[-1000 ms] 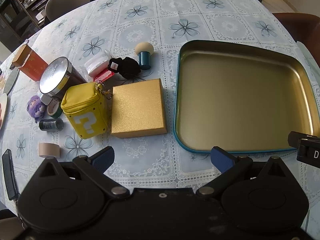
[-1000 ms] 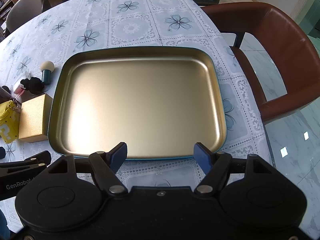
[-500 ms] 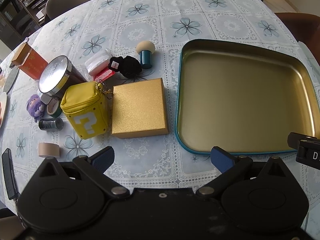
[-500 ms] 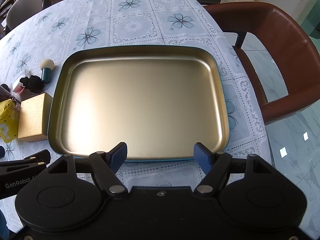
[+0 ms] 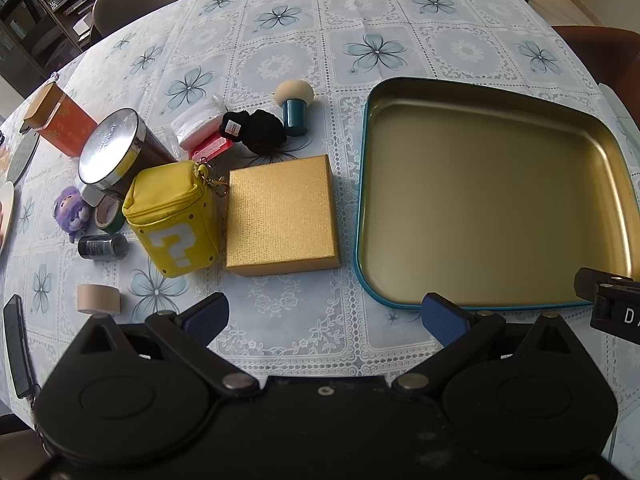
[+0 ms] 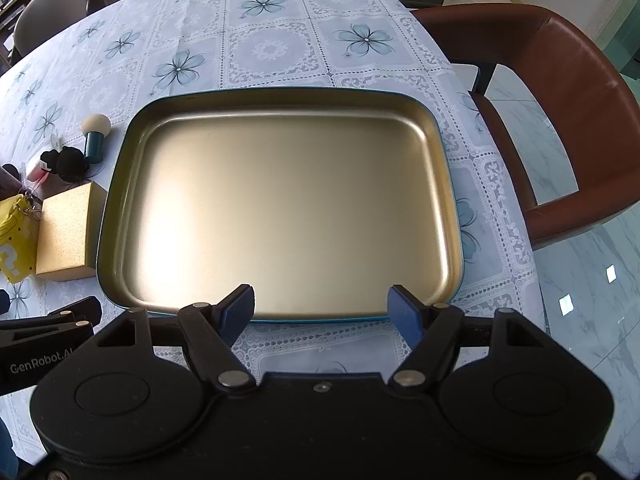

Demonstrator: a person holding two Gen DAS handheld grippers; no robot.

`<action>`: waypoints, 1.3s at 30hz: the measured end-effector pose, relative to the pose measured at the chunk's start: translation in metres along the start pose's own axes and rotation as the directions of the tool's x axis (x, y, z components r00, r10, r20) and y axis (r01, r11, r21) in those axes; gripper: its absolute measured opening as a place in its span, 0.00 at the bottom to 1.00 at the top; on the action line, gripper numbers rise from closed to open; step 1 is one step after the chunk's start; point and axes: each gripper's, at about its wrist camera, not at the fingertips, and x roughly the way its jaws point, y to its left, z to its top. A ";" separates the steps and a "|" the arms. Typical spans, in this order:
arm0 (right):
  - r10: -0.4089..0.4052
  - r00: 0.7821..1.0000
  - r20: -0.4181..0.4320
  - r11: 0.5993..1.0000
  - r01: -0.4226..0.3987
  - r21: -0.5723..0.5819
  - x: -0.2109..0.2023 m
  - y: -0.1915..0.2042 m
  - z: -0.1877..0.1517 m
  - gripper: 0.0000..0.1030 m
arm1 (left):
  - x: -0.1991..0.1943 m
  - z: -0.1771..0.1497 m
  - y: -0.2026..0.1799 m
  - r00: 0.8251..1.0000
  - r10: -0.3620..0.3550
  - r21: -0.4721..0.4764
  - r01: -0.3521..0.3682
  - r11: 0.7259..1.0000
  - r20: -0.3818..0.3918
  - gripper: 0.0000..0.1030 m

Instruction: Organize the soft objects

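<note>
Nothing grabbed yet, so this looks like the very start of the task. Left gripper (image 5: 324,316) hangs over the tablecloth with its claw spread wide and nothing in it; right gripper (image 6: 322,308) is likewise spread wide and bare, parked at the near rim of the tray (image 6: 120,184).

The tray sits at 3 o'clock from the clutter, its gold inside bare, probably set there as the drop zone for the soft things.

Soft candidates, all in the left wrist view:
- yellow pouch (image 5: 172,216) with a question mark, touching the gold box (image 5: 280,216) at its 3 o'clock.
- black plush (image 5: 260,132) at 12 o'clock of the gold box, next to the mushroom-shaped puff (image 5: 294,108).
- purple plush (image 5: 72,210) at 9 o'clock of the pouch, tucked beside a tape roll (image 5: 110,216).

Hard stuff likely stays put: the silver-lidded tin (image 5: 110,148), the orange box (image 5: 60,124), the small dark jar (image 5: 102,246), the beige tape roll (image 5: 98,299).

The left claw faces the pile, so it seems the picker; the pouch is closest, and its squashy sides should take a wide pinch. The gold box crowds it on one side.
</note>
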 end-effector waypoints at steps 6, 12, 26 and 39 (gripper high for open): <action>-0.001 1.000 0.000 1.000 0.001 -0.004 0.001 0.002 0.000 0.67 | 0.000 0.000 0.000 1.000 -0.001 0.000 0.001 1.000 -0.001 1.00; -0.002 1.000 0.000 1.000 0.002 -0.008 0.001 0.002 0.001 0.67 | 0.000 0.000 0.000 1.000 -0.001 0.001 0.001 1.000 -0.002 1.00; 0.003 1.000 0.001 1.000 -0.003 -0.015 0.002 0.001 0.002 0.67 | 0.001 0.003 -0.002 1.000 0.003 -0.003 -0.003 1.000 -0.005 1.00; 0.056 0.998 0.000 0.998 -0.056 -0.016 0.006 0.013 0.009 0.67 | 0.001 -0.003 0.020 0.999 0.022 -0.054 -0.024 0.998 -0.030 1.00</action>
